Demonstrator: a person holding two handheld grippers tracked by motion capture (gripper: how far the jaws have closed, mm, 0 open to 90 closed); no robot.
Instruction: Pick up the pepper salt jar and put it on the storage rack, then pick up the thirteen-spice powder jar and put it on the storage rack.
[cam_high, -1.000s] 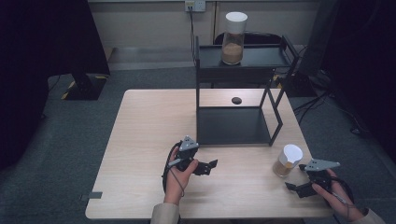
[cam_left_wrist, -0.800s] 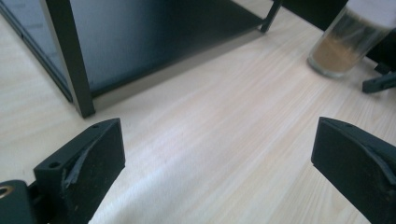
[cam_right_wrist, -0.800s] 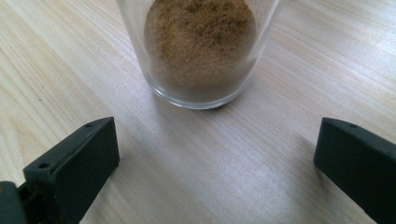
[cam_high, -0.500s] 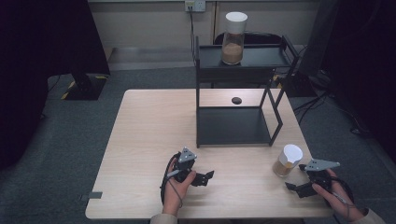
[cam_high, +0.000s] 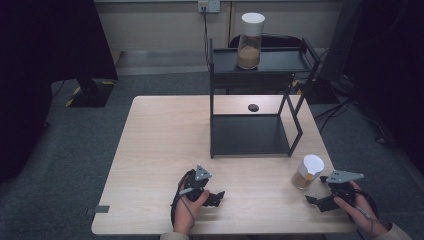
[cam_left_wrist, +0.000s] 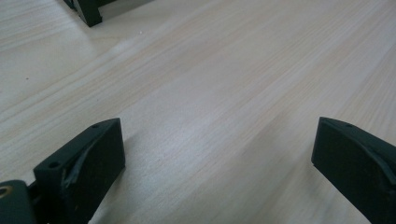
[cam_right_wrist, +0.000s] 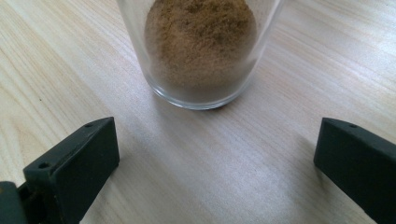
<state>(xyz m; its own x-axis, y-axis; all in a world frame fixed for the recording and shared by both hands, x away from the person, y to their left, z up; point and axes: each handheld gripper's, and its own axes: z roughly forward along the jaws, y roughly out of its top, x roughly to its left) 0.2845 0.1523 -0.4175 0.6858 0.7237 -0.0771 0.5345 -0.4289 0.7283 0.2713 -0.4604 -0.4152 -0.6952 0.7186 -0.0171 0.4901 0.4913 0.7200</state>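
Observation:
A short glass jar (cam_high: 307, 172) with a white lid and brown powder stands near the table's right front corner; in the right gripper view the jar (cam_right_wrist: 201, 51) sits just ahead of the jaws. My right gripper (cam_high: 315, 199) rests open on the table just in front of it, apart from the glass. My left gripper (cam_high: 218, 197) lies open low over bare wood near the front middle, and its jaws stand wide in the left gripper view (cam_left_wrist: 215, 158). A taller jar (cam_high: 250, 41) of the same powder stands on the top shelf of the black rack (cam_high: 260, 135).
The black two-level rack stands at the table's back right, and its foot (cam_left_wrist: 88, 10) shows in the left gripper view. A small dark round object (cam_high: 253, 107) lies on the table behind the lower shelf. The table's left half (cam_high: 160, 140) is bare wood.
My left gripper has slid toward the front edge of the table and sunk lower. The right gripper and both jars have stayed put.

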